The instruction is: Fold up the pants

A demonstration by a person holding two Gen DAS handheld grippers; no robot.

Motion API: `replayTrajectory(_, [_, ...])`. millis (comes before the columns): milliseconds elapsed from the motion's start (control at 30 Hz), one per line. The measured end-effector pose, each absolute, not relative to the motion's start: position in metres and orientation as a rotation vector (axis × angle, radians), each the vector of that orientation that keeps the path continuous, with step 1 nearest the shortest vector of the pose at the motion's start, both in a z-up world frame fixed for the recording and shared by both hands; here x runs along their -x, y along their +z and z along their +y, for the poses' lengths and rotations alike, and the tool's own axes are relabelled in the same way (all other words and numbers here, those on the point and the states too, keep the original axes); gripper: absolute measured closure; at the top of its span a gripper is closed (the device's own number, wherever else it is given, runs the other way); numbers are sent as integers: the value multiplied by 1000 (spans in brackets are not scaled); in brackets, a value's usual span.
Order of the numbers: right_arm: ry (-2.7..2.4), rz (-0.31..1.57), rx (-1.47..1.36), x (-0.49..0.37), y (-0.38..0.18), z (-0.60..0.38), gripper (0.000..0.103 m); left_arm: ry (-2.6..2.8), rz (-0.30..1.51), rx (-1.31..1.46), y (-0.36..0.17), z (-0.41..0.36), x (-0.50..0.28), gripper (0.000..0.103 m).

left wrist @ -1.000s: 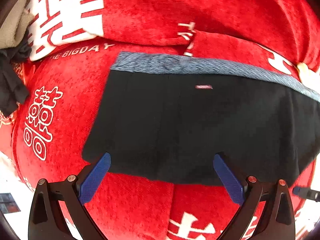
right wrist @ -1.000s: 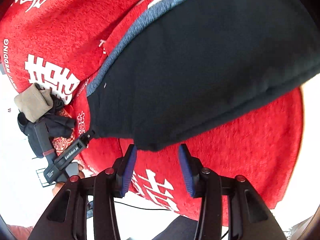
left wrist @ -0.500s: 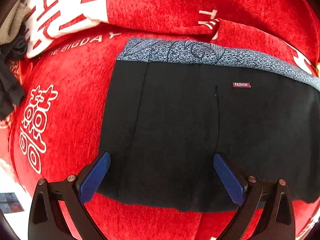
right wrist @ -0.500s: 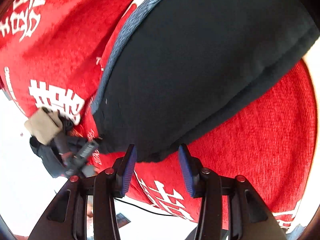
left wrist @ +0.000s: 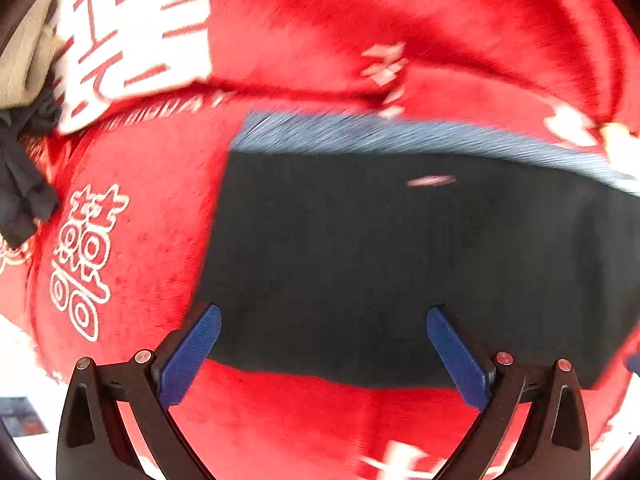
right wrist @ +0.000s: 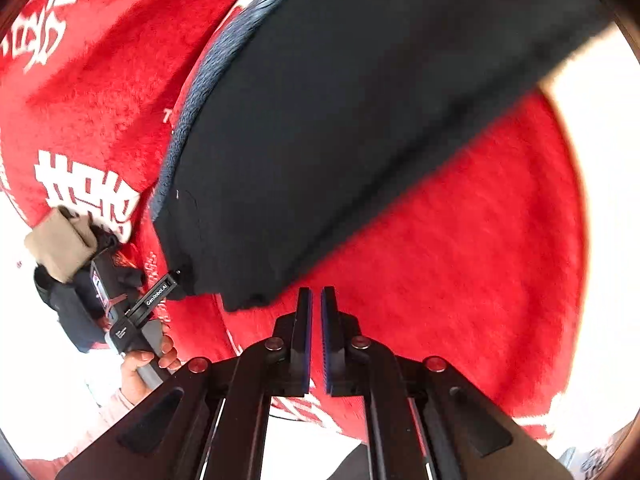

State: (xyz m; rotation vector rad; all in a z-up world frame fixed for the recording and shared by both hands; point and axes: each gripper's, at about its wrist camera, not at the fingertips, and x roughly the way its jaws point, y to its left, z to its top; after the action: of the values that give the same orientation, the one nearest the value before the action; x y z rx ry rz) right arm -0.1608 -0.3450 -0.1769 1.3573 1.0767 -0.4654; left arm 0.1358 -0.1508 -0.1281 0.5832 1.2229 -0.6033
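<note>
- right gripper: jaws have just closed nearly together, nothing between them, over bare red cloth just beside the pants' near corner.
- left gripper: jaws spread wide and empty, straddling the near edge of the black pants.
- pants lie flat on the cloth, grey waistband at the far edge.
- beyond, a beige and dark bundle.

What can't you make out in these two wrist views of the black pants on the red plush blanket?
- Small label on the black pants: left wrist view, motion blur smears its text.
- Far end of the pants: right wrist view, cut off by the frame edge.
- Dark bundle beside the tan folded cloth: small, partly hidden behind the left gripper.
- White print on the red plush blanket: blurred.
</note>
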Motion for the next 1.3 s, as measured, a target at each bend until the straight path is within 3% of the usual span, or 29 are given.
replayTrajectory(67, [-481,1027,-1370,176,-168,-358,82,-672,1222,-569,-120,-169,-117,0])
replayTrajectory(133, [-533,949,-1374,190,-160,-377,35,-751,1234,-550,-120,-193,-100,0])
replayTrajectory(167, [-554,906,-1385,193,-158,-386,34,-784,1244,-544,-124,-208,-90,0])
replayTrajectory(267, [-576,832,-1443,195,-162,-410,34,-843,1269,-546,-137,-243,-66,0])
replayTrajectory(300, [-590,832,-1449,197,-163,-415,41,-850,1269,-559,-140,-250,-58,0])
replayTrajectory(333, [-612,844,-1469,196,-169,-422,75,-851,1269,-588,-145,-255,-48,0])
replayTrajectory(367, [-637,869,-1487,196,-172,-426,86,-846,1280,-633,-156,-254,-41,0])
replayTrajectory(500, [-623,869,-1425,197,-159,-422,88,-878,1198,-695,-165,-238,-26,0])
replayTrajectory(633, [-650,903,-1391,208,-172,-415,93,-851,1272,-692,-161,-240,-36,0])
replayTrajectory(867, [-638,1031,-1202,204,-126,-427,86,-848,1189,-589,-122,-276,-70,0])
replayTrajectory(1000, [-611,1068,-896,158,-95,-458,64,-738,1173,-552,-136,-310,-95,0])
replayTrajectory(1133, [-521,1106,-823,103,-111,-495,64,-626,1195,-554,-171,-328,-117,0])
replayTrajectory(1300, [-536,1171,-795,68,-150,-511,68,-532,1184,-528,-179,-329,-142,0])
